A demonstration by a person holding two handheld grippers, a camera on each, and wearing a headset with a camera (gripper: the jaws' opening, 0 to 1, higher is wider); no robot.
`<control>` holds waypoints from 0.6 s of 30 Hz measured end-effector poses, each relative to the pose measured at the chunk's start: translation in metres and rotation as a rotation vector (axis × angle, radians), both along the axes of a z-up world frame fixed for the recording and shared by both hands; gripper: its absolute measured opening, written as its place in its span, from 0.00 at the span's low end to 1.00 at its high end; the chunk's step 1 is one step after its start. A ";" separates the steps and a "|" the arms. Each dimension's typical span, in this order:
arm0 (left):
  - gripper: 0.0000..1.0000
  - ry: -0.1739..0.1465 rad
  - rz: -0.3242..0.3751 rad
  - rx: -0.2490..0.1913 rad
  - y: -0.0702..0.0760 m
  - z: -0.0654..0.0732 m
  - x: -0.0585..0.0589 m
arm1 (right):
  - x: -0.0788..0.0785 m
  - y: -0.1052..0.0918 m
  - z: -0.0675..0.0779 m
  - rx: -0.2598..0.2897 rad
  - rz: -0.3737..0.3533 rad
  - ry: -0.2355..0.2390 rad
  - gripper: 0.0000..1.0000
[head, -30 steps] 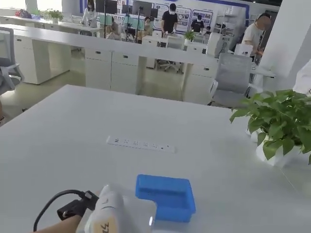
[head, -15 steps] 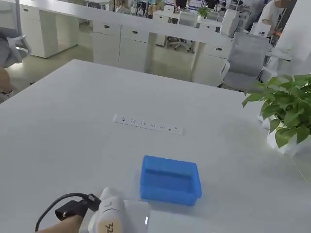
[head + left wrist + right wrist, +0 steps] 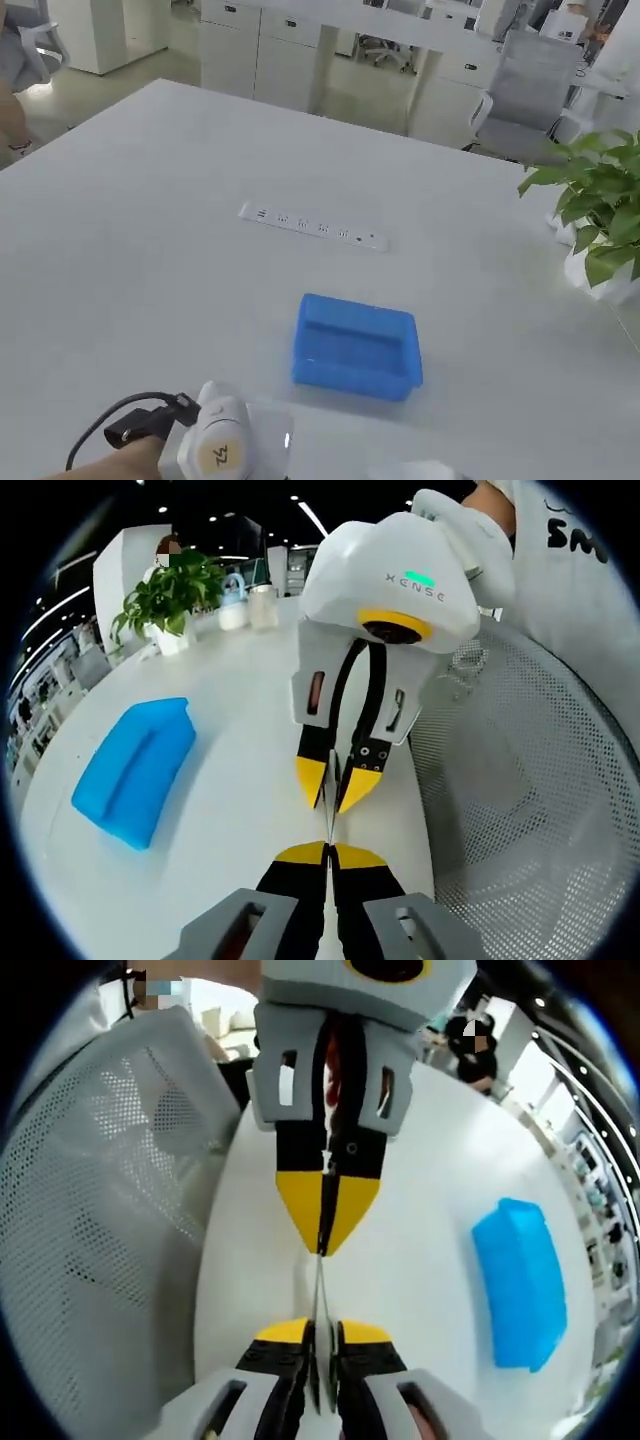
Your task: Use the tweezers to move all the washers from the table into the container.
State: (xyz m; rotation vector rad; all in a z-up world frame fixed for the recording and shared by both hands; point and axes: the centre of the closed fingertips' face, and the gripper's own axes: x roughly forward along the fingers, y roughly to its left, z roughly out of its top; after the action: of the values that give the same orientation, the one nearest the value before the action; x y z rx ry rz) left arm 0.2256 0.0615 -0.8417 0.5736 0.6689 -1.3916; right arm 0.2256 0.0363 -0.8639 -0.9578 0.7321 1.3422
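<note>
Two in number, the left hand-held gripper [image 3: 327,855] and right hand-held gripper [image 3: 320,1335] meet tip to tip, both clamped on one thin metal tweezers [image 3: 319,1295], one rectangular blue plastic container [image 3: 355,345] beyond them on the smooth white counter [image 3: 150,250].

The head view looked down over the white counter [image 3: 150,250], with the blue rectangular plastic container [image 3: 355,345] central. The gripper views faced each other closely: the left saw the right gripper [image 3: 335,790], container at 9 o'clock; the right saw the left gripper [image 3: 326,1215], container at 3 o'clock.
</note>
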 end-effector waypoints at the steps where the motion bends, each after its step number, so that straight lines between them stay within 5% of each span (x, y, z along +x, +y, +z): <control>1: 0.00 -0.007 -0.004 0.005 0.000 -0.001 0.000 | 0.000 0.000 0.000 0.003 -0.006 -0.002 0.09; 4: 0.00 -0.017 -0.011 0.019 0.000 -0.005 -0.002 | -0.006 -0.002 0.000 0.000 -0.043 0.042 0.12; 6: 0.00 -0.016 -0.014 0.027 0.000 -0.008 -0.001 | -0.006 -0.004 0.003 0.019 -0.053 0.024 0.14; 9: 0.00 -0.006 -0.003 0.031 0.001 -0.011 0.000 | -0.007 -0.010 0.015 0.073 -0.149 0.059 0.14; 14: 0.00 -0.020 -0.018 0.060 0.000 -0.014 -0.001 | 0.002 -0.030 0.046 0.202 -0.408 0.111 0.17; 18: 0.00 -0.041 -0.011 0.077 0.001 -0.015 0.002 | 0.012 -0.046 0.067 0.287 -0.553 0.087 0.21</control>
State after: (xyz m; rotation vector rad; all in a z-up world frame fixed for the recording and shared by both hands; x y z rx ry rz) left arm 0.2280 0.0621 -0.8568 0.6667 0.6894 -1.3652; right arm 0.2376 -0.0097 -0.7968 -0.4238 0.7742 0.9659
